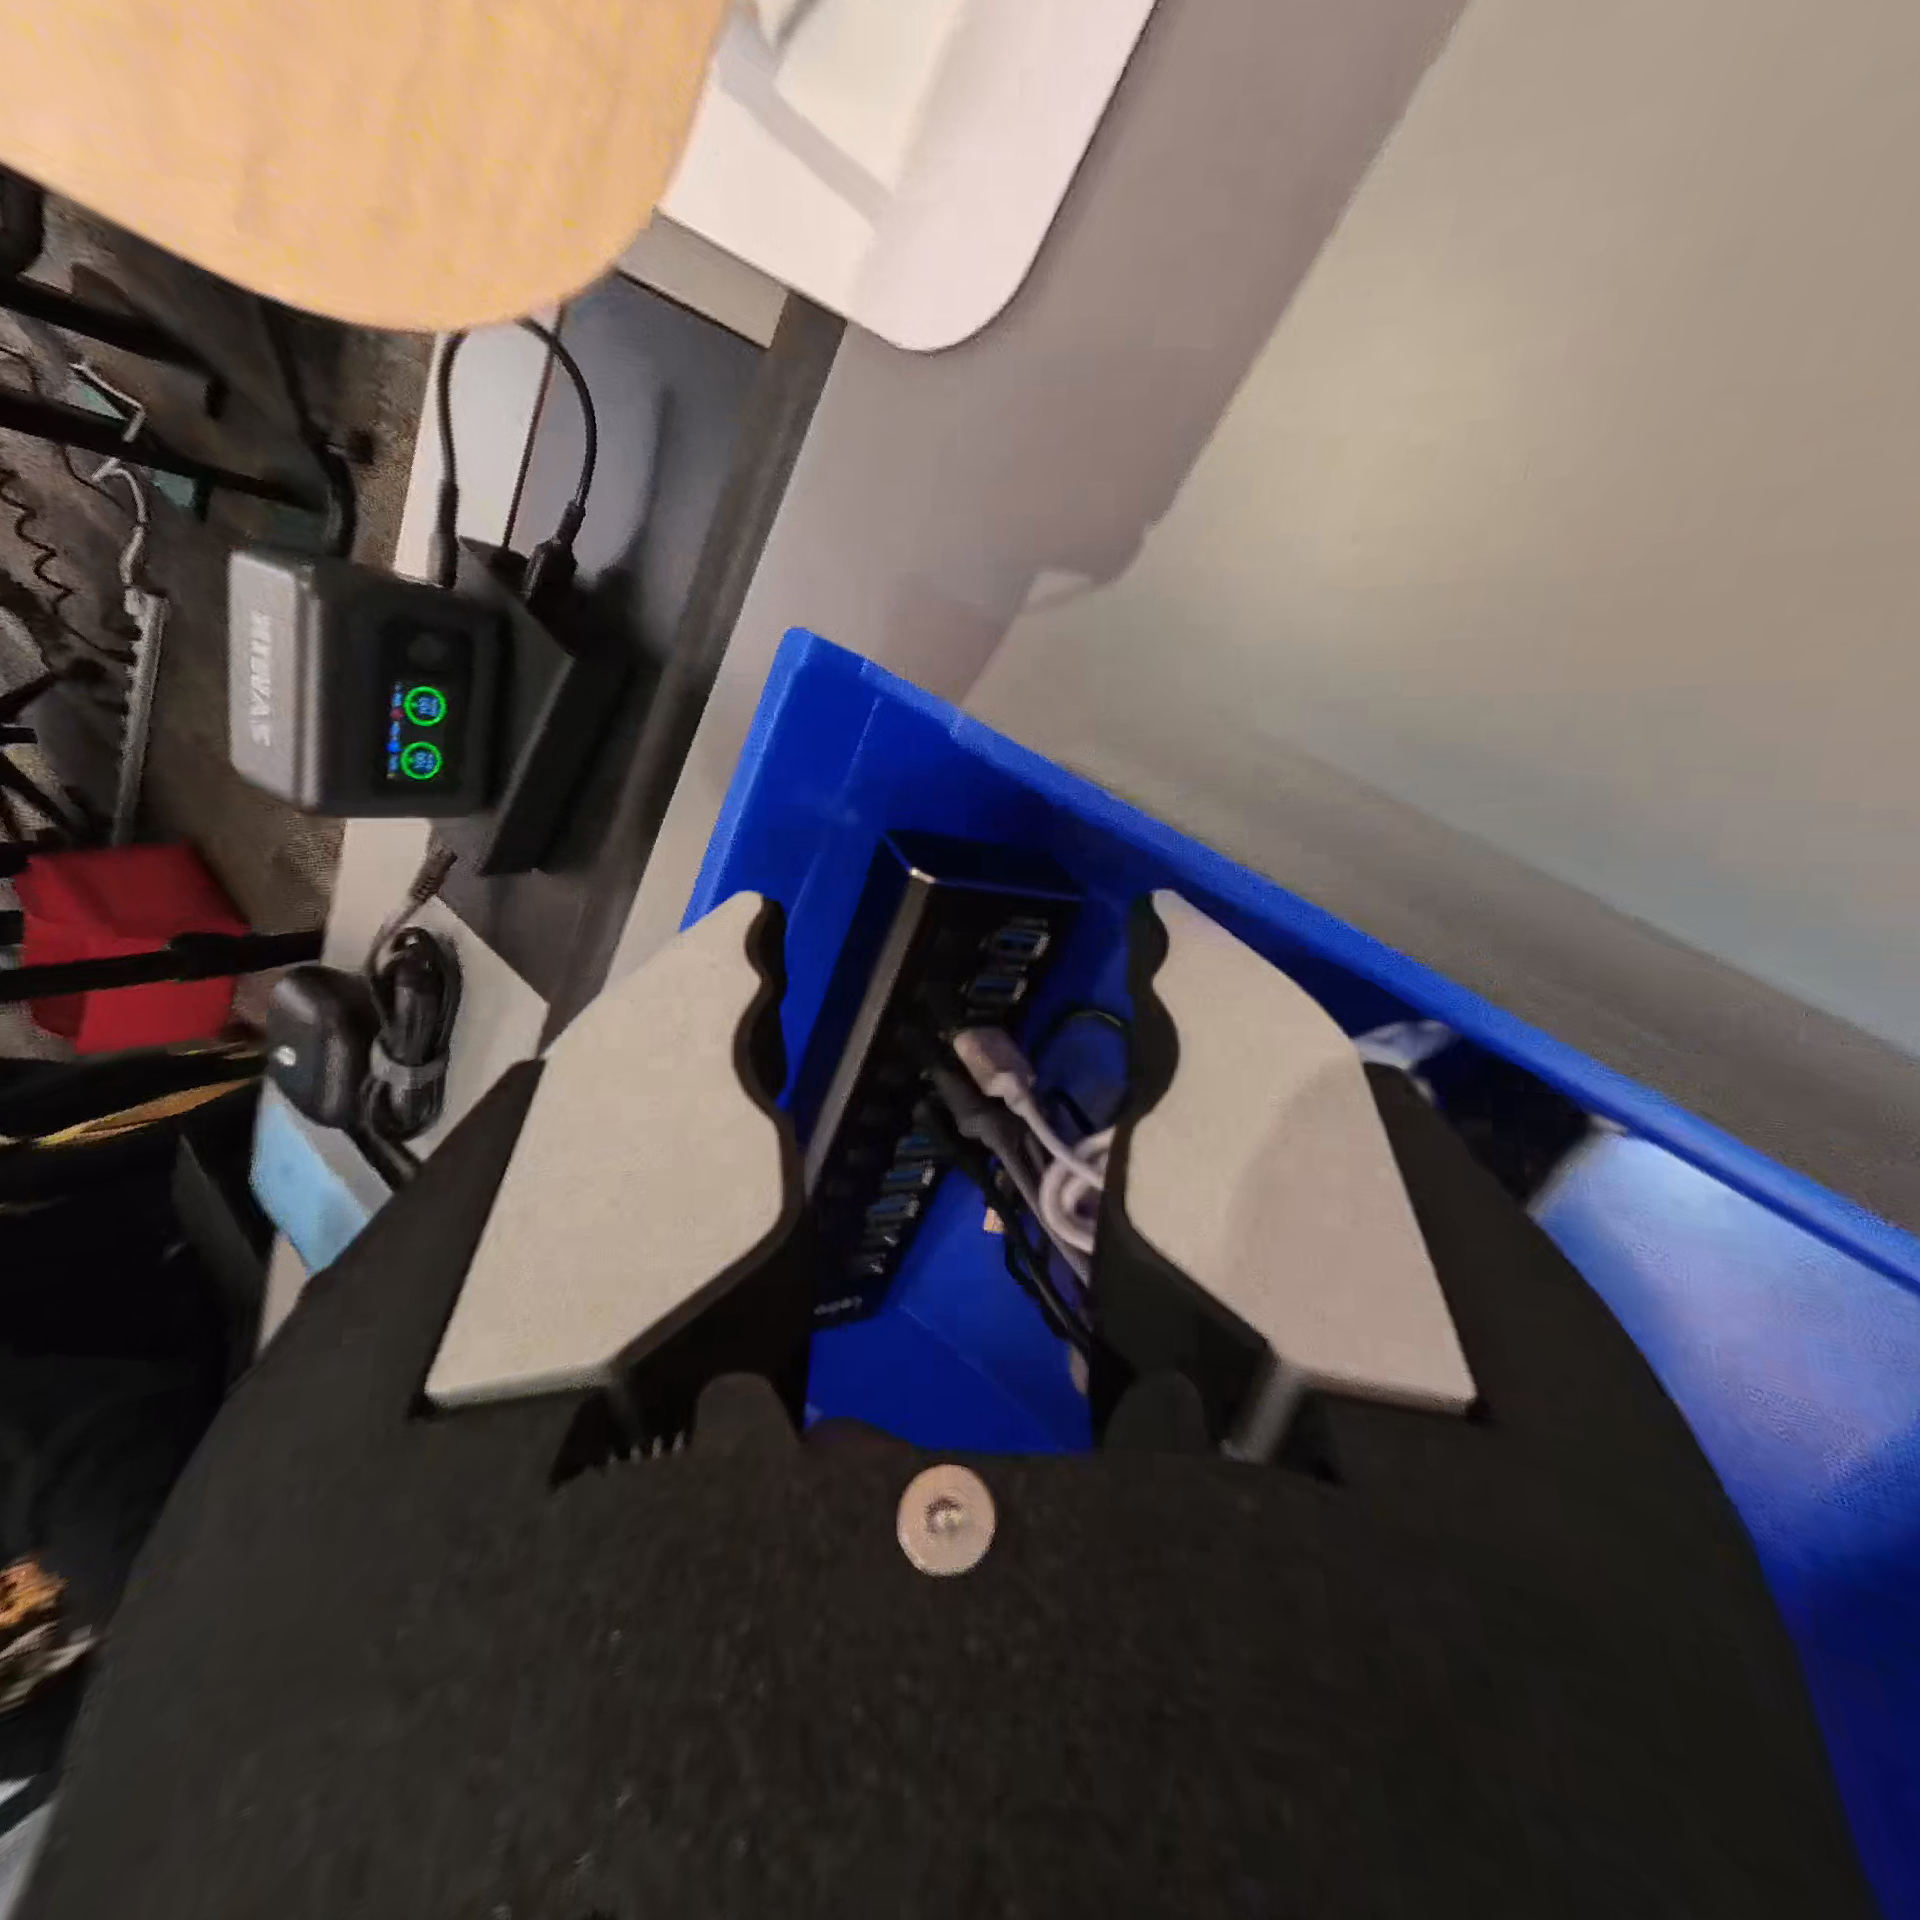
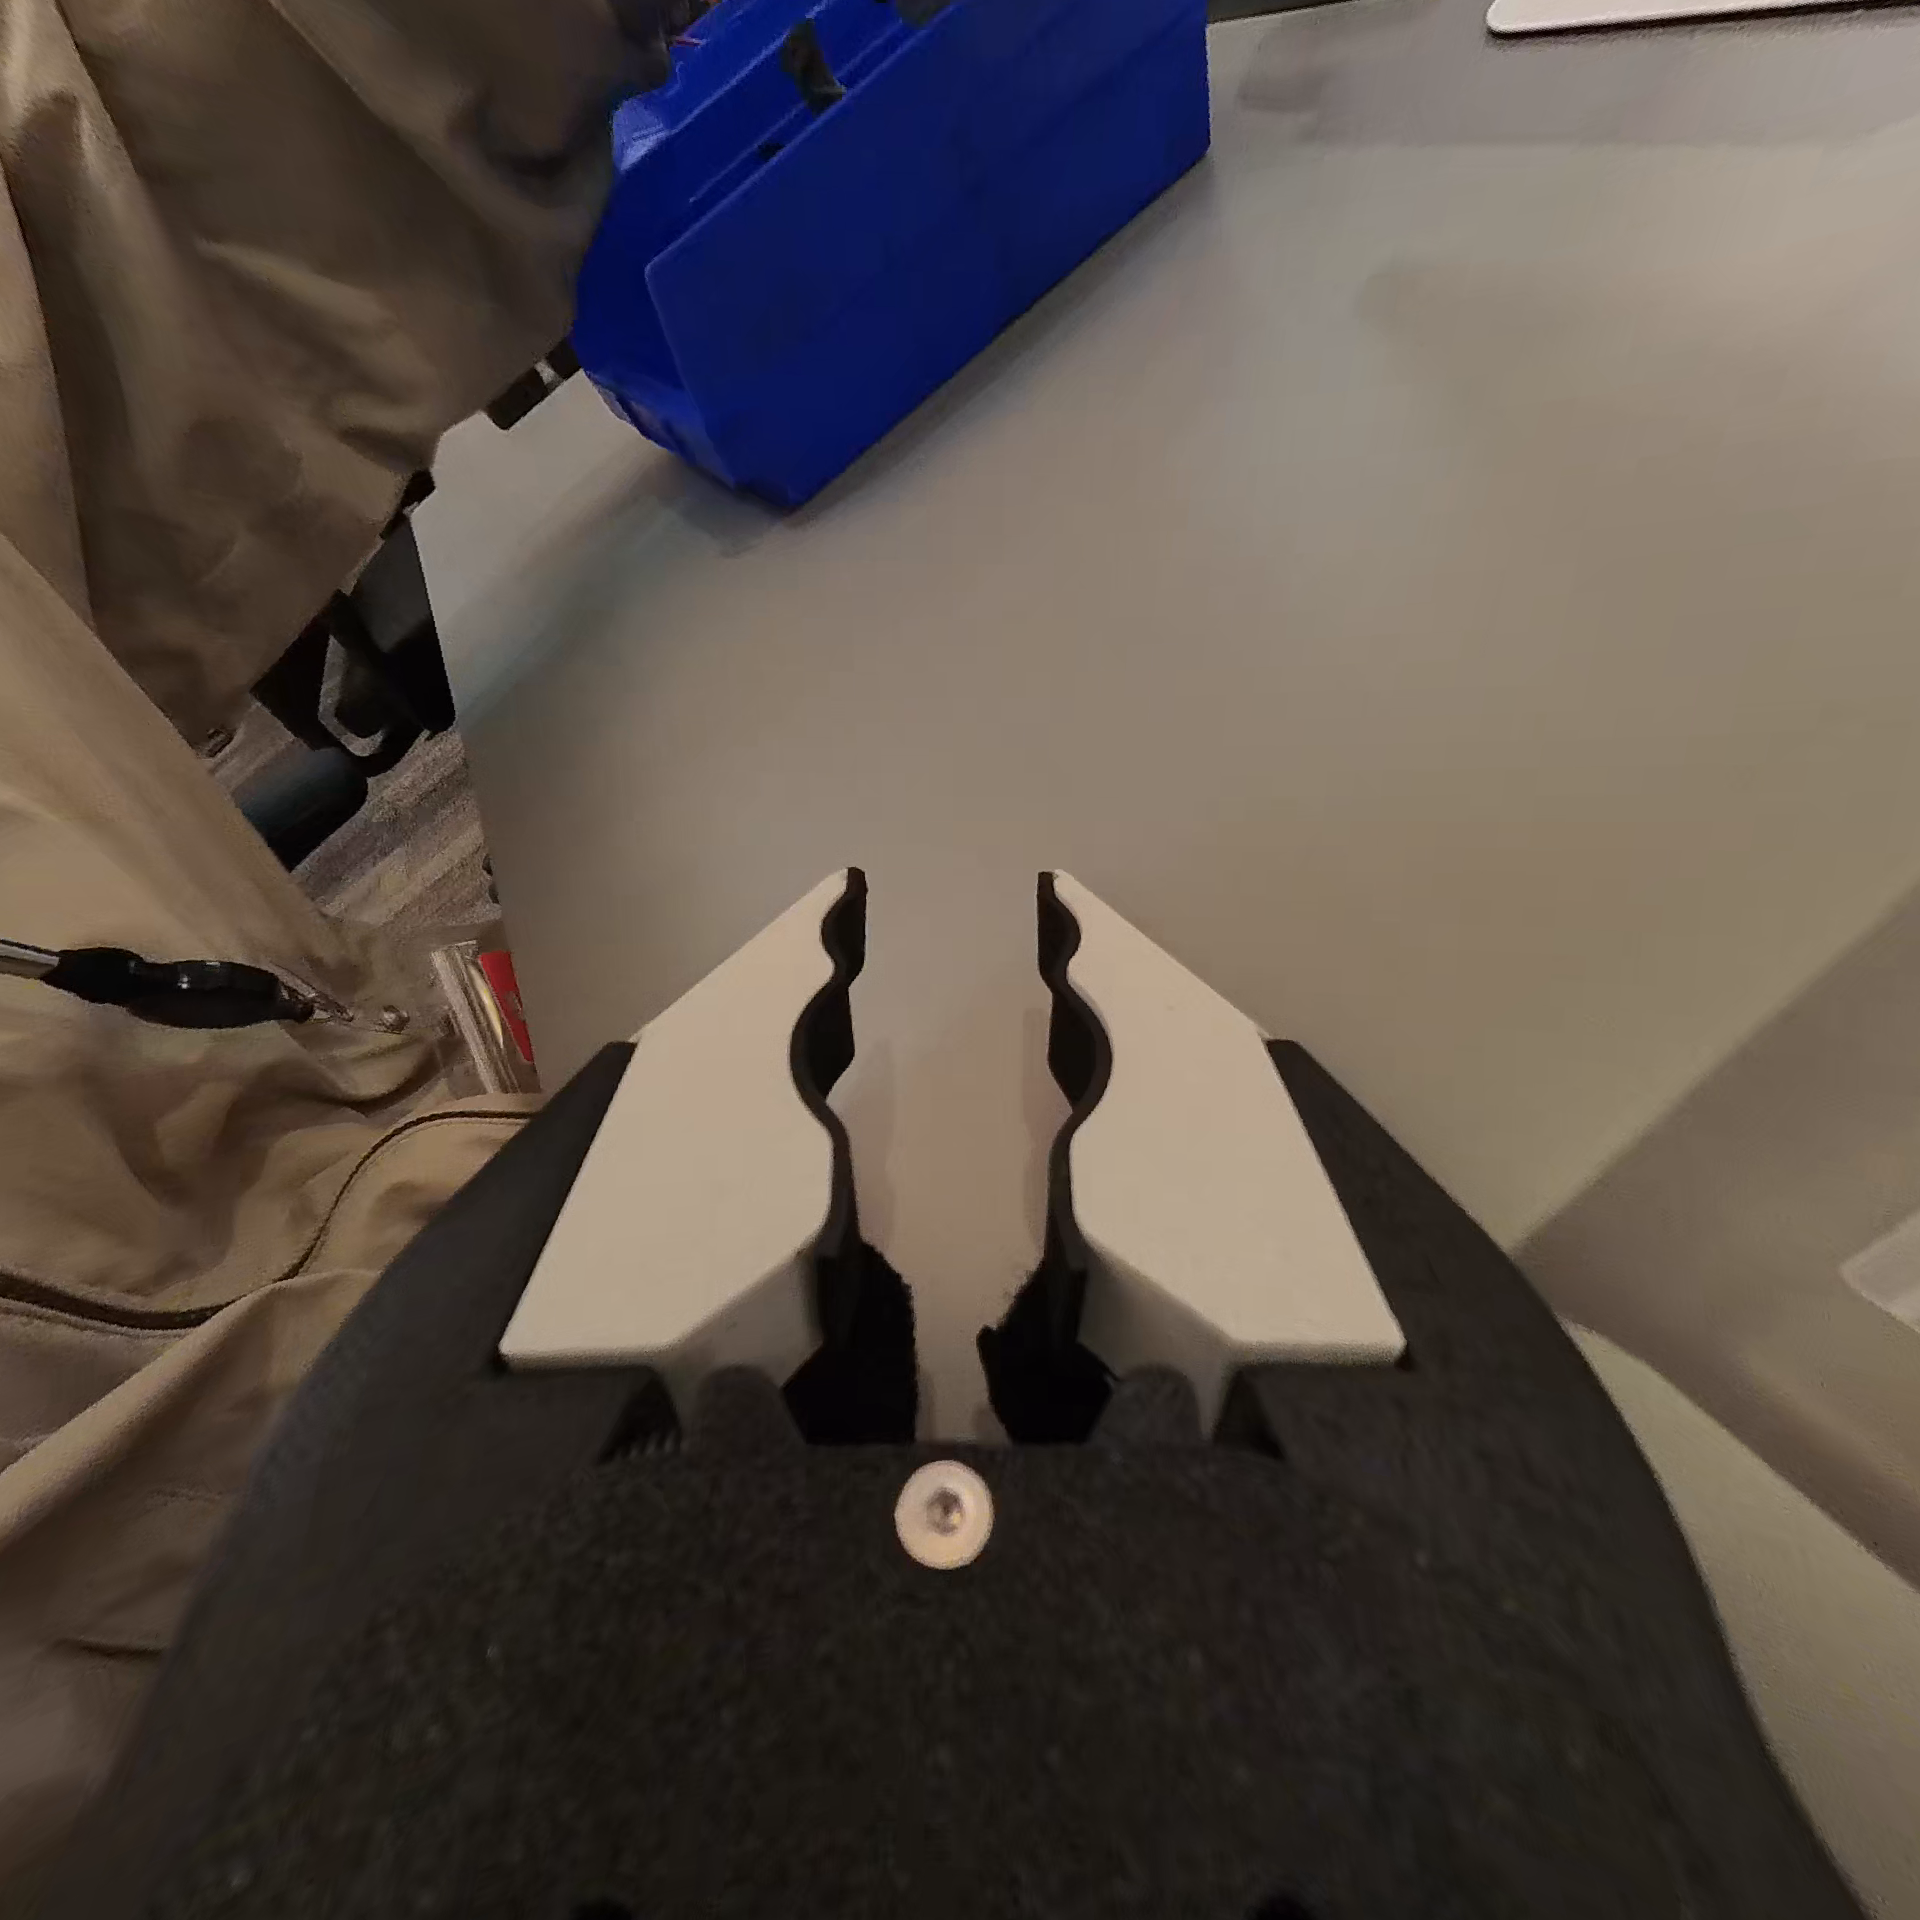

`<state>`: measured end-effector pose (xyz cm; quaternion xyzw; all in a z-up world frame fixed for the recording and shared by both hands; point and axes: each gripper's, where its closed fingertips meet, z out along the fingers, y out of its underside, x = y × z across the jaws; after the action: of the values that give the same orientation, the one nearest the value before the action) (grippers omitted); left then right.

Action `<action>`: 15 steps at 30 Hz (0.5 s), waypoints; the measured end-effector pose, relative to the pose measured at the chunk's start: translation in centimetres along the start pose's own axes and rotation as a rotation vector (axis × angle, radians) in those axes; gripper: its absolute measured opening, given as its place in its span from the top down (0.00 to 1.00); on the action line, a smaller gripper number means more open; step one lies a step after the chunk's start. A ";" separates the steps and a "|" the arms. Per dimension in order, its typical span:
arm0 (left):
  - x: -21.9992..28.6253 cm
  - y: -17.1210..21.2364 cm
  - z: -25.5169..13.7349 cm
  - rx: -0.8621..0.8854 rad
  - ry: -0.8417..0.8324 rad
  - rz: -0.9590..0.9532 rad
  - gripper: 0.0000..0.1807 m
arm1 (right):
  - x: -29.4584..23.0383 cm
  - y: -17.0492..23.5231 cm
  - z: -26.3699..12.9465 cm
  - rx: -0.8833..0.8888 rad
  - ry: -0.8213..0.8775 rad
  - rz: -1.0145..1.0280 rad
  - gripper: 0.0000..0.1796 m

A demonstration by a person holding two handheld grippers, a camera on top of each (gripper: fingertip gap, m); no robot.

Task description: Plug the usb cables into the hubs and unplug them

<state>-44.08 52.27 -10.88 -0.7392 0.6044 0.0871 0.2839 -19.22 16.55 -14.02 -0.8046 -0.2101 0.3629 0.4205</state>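
— Left wrist view: our left gripper (image 1: 961, 914) is open, holding nothing, above the hub (image 1: 914, 1049) in the blue bin (image 1: 1299, 935).
— Our right gripper (image 2: 951, 883) is open and empty too. We think the white cable (image 1: 1049, 1153) is soft; we grab its hard plug (image 1: 982, 1060).

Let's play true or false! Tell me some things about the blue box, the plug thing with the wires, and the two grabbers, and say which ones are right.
1. The USB hub sits inside the blue bin. True.
2. The left gripper is squeezing a cable. False: its jaws are open and hold nothing, above the bin.
3. A white cable is plugged into the hub. True.
4. The right gripper is inside the bin. False: it is over the bare grey table, apart from the bin.
5. The right gripper is open and empty. True.
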 end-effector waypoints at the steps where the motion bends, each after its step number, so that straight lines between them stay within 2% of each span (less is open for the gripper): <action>1: -0.2 0.5 0.9 -0.026 -0.014 0.025 0.65 | 0.1 0.0 -0.1 0.001 0.002 0.002 0.82; 5: -0.6 1.4 2.5 -0.049 -0.089 0.138 0.74 | 0.4 0.3 -0.2 -0.001 0.010 0.013 0.82; 9: -0.4 1.2 2.4 -0.040 -0.175 0.265 0.76 | 0.4 0.4 0.0 -0.010 0.007 0.016 0.82; 11: 0.0 1.1 2.3 -0.036 -0.166 0.263 0.78 | 0.4 0.6 0.1 -0.021 0.004 0.020 0.82; 15: 0.9 0.8 1.7 -0.021 -0.095 0.195 0.72 | 0.3 0.8 0.2 -0.032 0.001 0.019 0.82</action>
<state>-44.29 52.30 -12.92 -0.6750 0.6584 0.1556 0.2944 -19.11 16.40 -14.94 -0.8134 -0.2079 0.3629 0.4044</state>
